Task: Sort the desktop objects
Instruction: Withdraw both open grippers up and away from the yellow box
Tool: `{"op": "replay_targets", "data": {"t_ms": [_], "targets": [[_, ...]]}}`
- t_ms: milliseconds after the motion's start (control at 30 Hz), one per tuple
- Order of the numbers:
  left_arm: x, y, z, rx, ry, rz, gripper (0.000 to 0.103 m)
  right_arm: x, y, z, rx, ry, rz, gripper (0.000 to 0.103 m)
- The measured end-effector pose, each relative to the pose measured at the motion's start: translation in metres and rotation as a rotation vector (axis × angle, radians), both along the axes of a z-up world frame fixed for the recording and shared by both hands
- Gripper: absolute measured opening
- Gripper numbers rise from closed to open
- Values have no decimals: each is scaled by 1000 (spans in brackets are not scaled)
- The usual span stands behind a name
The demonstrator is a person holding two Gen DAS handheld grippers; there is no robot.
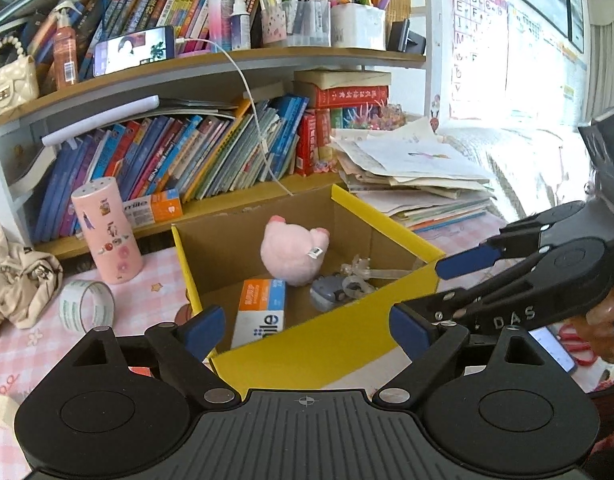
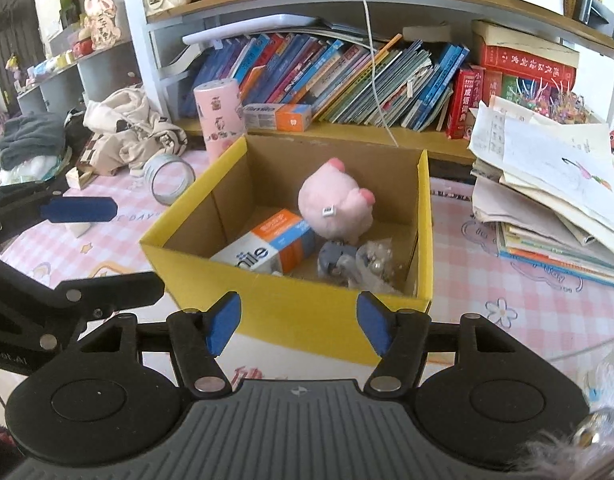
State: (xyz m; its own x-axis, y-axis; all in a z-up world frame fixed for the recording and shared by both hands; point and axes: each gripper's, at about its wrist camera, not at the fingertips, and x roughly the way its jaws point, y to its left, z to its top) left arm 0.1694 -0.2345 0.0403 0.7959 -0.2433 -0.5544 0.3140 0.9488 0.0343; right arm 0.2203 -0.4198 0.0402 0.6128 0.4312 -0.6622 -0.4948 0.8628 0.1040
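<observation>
**Both tongs are waiting by the yellow box**

Left wrist view: The left tongs are hanging wide open and holding nothing. They are sitting just in front of the yellow box on the table. Inside the box, a pink plush toy is sitting next to a toothpaste box and a small grey thing. The right tongs are reaching in from the side, open too. A tape roll and a pink cup are standing left of the box.

Right wrist view: The right tongs are gaping open and empty, near the box's front wall. The plush toy is leaning on the toothpaste box. A paper pile is lying to the right.
</observation>
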Motion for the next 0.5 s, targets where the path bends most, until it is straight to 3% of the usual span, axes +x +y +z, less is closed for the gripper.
{"op": "replay_targets", "data": {"t_ms": [300,500], "targets": [[-8,2,-15,0,56,9,91,-13,4,-19,-33,63,0,63],[-8,10,-32,5,135,34,91,-17,13,-32,-71,108,10,73]]}}
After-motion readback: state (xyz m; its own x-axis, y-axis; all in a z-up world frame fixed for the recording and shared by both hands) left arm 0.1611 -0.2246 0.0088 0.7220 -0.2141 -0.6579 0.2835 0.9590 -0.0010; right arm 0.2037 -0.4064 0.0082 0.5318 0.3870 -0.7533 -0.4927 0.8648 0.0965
